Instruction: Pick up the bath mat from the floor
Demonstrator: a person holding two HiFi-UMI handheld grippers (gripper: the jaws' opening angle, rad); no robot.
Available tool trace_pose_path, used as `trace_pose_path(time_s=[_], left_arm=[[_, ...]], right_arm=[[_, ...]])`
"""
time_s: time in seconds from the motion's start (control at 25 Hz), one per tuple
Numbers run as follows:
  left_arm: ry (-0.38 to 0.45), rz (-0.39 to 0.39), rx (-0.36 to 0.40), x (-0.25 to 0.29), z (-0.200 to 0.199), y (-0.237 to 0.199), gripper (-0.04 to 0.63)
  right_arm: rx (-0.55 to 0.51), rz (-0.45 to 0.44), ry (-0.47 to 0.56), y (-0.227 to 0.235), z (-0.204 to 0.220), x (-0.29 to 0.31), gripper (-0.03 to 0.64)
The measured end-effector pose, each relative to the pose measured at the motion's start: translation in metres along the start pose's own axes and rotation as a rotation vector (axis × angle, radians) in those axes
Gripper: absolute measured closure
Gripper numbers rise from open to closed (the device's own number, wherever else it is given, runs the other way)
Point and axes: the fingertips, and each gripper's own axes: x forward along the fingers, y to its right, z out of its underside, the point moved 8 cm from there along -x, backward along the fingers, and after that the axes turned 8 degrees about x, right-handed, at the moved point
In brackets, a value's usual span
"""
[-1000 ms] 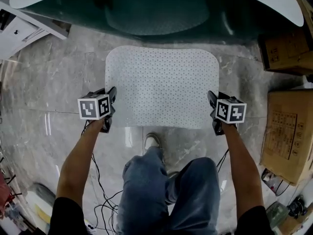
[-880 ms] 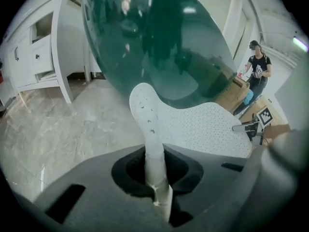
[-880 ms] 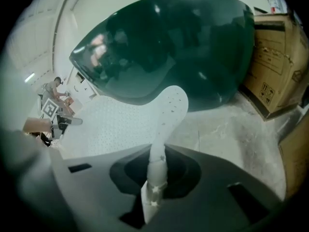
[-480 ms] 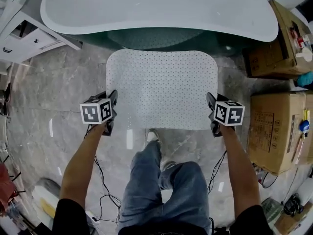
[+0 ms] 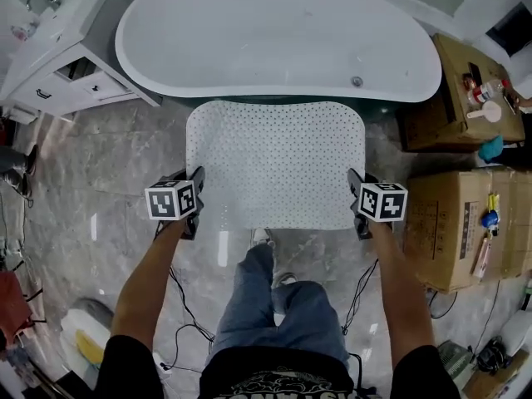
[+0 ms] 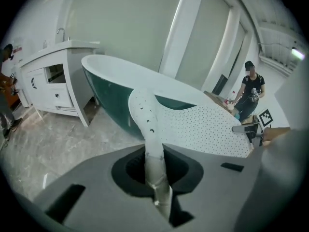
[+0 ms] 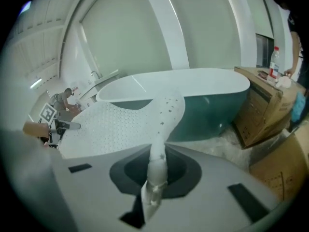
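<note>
White-painted, a cabinet (image 5: pixel 58 65) stands at far left in the head view, beside the end of a long white bathtub (image 5: pixel 274 36) with a dark green outer wall. Below them lies a grey marble floor (image 5: pixel 75 214), with black cables (image 5: pixel 179 306) trailing across it near the person's jeans (image 5: pixel 274 306).

The left gripper (image 5: pixel 194 183) holds the left edge of the bath mat (image 5: pixel 274 165). Its own view shows the left gripper (image 6: pixel 157 182) with jaws pressed together on a thin fold of the bath mat (image 6: pixel 193 127), which curls up out of the pinch and spreads away to the right. In that view the mat is clear of the floor, at about the height of the bathtub's (image 6: pixel 111 88) rim. A person (image 6: pixel 251 88) stands in the background.

The mat, pale and dotted with small holes, stretches roughly flat between the two grippers, just in front of the tub. One shoe (image 5: pixel 262 238) shows under its near edge.

The right gripper (image 5: pixel 352 181) holds the mat's right edge. In its own view the right gripper (image 7: pixel 154 180) likewise has its jaws squeezed shut on a narrow pinch of the bath mat (image 7: pixel 111 124), which fans out to the left.

At far right, cardboard boxes (image 5: pixel 453 223) stand on the floor, and a bottle (image 7: pixel 275 62) rests on top of one.
</note>
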Motion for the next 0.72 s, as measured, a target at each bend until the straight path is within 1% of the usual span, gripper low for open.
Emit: trace_pose_path(time_s=[0.2, 0.36, 0.72], left_arm=[[0.042, -0.010, -0.002, -0.049, -0.035, 0.014, 0.561], [0.091, -0.012, 0.001, -0.080, -0.066, 0.022, 0.561], [0.210, -0.011, 0.073, -0.121, -0.144, 0.039, 0.560]], right_arm=[[-0.006, -0.009, 0.046, -0.019, -0.034, -0.048, 0.587], [-0.008, -0.008, 0.097, -0.033, -0.059, -0.083, 0.588], [-0.017, 0.016, 0.238, -0.054, -0.111, -0.140, 0.588]])
